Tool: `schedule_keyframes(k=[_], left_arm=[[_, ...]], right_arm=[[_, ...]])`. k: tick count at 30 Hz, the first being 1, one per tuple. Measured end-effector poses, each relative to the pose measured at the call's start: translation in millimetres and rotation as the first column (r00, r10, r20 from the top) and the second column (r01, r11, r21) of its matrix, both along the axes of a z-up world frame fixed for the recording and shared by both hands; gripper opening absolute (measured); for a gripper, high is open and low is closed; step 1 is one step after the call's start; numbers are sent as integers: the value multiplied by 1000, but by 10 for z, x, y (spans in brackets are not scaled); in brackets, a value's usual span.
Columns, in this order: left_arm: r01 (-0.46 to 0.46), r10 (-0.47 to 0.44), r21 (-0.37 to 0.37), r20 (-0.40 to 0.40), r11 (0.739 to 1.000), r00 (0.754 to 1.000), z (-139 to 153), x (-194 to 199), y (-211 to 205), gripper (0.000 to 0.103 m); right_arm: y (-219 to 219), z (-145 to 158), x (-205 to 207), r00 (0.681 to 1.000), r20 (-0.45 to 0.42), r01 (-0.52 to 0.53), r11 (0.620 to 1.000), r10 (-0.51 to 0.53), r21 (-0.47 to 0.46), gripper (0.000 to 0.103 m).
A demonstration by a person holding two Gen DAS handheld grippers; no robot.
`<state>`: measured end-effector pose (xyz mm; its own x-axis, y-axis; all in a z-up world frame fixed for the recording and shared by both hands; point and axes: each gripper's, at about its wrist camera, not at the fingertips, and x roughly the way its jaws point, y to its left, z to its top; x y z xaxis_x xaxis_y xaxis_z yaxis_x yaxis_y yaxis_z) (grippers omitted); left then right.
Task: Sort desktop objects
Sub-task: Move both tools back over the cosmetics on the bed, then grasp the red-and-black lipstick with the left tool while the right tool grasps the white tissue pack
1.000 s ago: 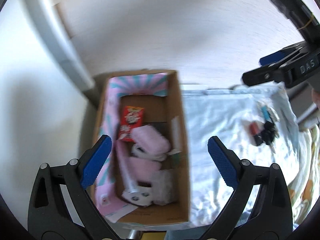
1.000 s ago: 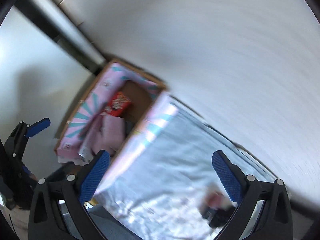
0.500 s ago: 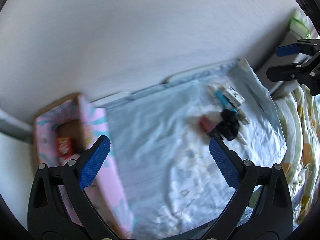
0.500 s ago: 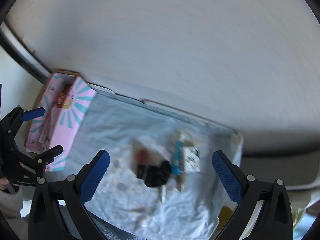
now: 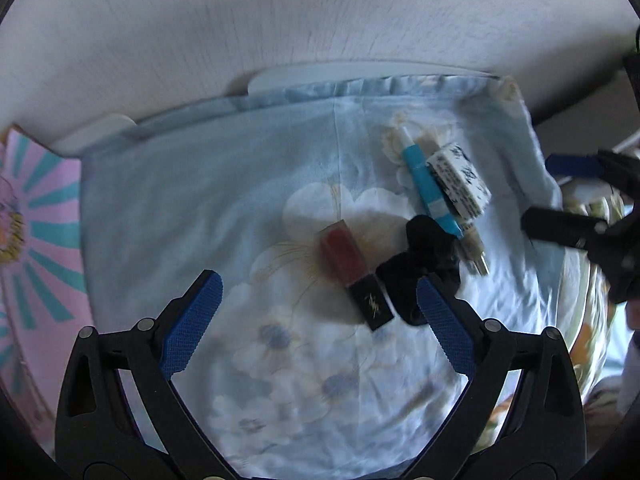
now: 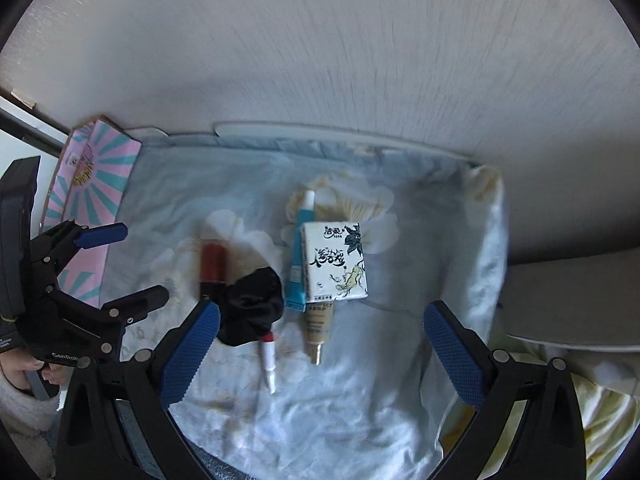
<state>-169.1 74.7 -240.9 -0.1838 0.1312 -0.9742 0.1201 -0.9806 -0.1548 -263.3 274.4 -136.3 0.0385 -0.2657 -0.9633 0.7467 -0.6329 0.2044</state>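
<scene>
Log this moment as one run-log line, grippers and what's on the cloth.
left gripper: open, empty | right gripper: open, empty | blue cloth: lipstick, black scrunchie, blue tube, tissue pack | none grasped
</scene>
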Motion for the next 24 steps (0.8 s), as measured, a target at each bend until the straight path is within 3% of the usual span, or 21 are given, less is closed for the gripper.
schedule_keyframes(k=[8, 18, 21, 22, 23, 24], left_arm=[[-67, 68, -14, 66, 998, 996, -317, -65, 68, 91], [-94, 97, -44, 81, 995, 992, -455, -68, 154, 71], [-84, 89, -75, 71, 994, 993, -435, -59, 181, 57], [-87, 92, -70, 68, 994, 993, -421, -54, 176, 49], [-91, 95, -64, 64, 994, 993, -404, -50, 169, 42], [-92, 95, -58, 60, 994, 994, -392, -49, 165, 28]], right_arm=[[-112, -393, -159, 997, 71, -39, 999, 40, -13, 85], [-133, -619, -231, 989, 139, -54, 998, 58, -33, 60], [-135, -642, -217, 988, 136, -65, 997, 69, -35, 51], [-135, -641, -210, 988, 136, -68, 997, 72, -37, 44], [-135, -646, -207, 987, 141, -70, 997, 75, -39, 44], [-131, -645, -207, 987, 141, -70, 997, 75, -44, 44]])
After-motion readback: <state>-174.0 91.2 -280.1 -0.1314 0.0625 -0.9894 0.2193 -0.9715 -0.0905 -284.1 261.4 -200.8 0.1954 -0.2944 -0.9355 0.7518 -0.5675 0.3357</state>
